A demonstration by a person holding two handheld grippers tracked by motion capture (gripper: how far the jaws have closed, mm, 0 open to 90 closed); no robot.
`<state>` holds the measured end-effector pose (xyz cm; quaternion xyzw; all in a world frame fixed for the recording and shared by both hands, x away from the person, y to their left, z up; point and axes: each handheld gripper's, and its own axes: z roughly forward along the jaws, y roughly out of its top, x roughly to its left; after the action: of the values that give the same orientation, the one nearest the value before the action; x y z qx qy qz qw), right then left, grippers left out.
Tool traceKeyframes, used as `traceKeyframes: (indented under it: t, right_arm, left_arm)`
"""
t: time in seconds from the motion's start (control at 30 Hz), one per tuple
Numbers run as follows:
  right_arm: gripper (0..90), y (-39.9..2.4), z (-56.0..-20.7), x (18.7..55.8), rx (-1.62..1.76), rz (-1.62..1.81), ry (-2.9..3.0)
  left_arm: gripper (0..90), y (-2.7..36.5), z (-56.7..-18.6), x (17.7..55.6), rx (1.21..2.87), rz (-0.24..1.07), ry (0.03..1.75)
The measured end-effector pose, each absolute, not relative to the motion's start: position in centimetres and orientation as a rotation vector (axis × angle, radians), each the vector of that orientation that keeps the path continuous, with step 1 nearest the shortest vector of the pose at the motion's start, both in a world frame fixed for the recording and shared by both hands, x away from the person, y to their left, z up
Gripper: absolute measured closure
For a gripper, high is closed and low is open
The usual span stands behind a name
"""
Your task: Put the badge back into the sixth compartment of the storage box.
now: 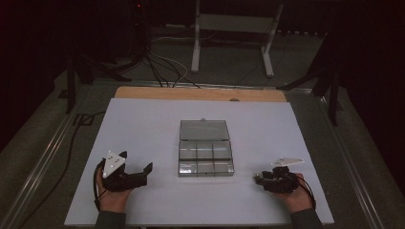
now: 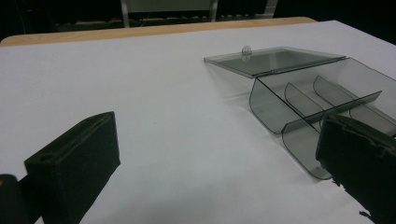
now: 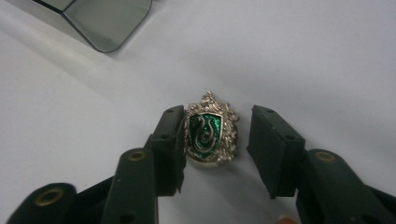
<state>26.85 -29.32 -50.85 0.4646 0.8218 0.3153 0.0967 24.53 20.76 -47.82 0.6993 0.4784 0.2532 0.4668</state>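
At the near edge of the bench, which is covered by a smooth white sheet, two hand-held tools are rested on the surface, one in each of the person's hands. The right tool is seen open, its black jaws set apart with a small badge lying flat on the sheet between them; the badge is touching or nearly touching the inner face of one jaw, while a clear gap is left to the other. The badge is shield-shaped, of pale gold-coloured metal with an ornate cast border and glossy green enamel bearing a silver serpent, and its long axis is laid roughly along the jaws, crown end pointing away from the hand. A grasp would be judged to need only a closing of the jaws across the badge's short width, though so thin and flat a piece could slip or tip. The left tool is also held open, wide apart, with nothing between its jaws. Farther off, near the middle of the bench and between the two tools, a clear smoky plastic organiser box is stood open, its compartments divided by thin partitions and apparently empty, its hinged lid laid back flat on the far side. The right tool is plainly the nearer to the badge.
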Motion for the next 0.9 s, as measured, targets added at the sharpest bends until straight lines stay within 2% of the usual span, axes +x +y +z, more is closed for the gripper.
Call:
traceKeyframes:
  t: [0.1,0.13,0.6,0.67,0.7,0.9]
  right_arm:
    - [60.0,-29.1,-50.8,26.7,1.371,0.911,2.435]
    - [64.3,-28.9,-50.8,26.7,1.361,0.91,2.441]
    - [75.9,-28.1,-49.7,25.9,1.282,0.947,2.438]
    - [85.2,-27.9,-49.4,25.7,1.256,0.966,2.465]
    - [86.6,-27.8,-49.4,25.6,1.245,0.958,2.476]
    - [86.9,-27.2,-49.5,25.5,1.205,0.892,2.505]
  left_arm:
    - [1.3,20.7,-47.8,24.5,1.72,0.621,1.176]
    - [1.3,20.7,-47.8,24.5,1.719,0.622,1.176]
    - [1.3,20.8,-47.8,24.5,1.722,0.626,1.18]
    - [1.3,20.8,-47.9,24.5,1.723,0.627,1.181]
    - [1.3,20.8,-47.9,24.5,1.724,0.627,1.181]
    - [1.3,20.7,-47.9,24.5,1.726,0.627,1.181]
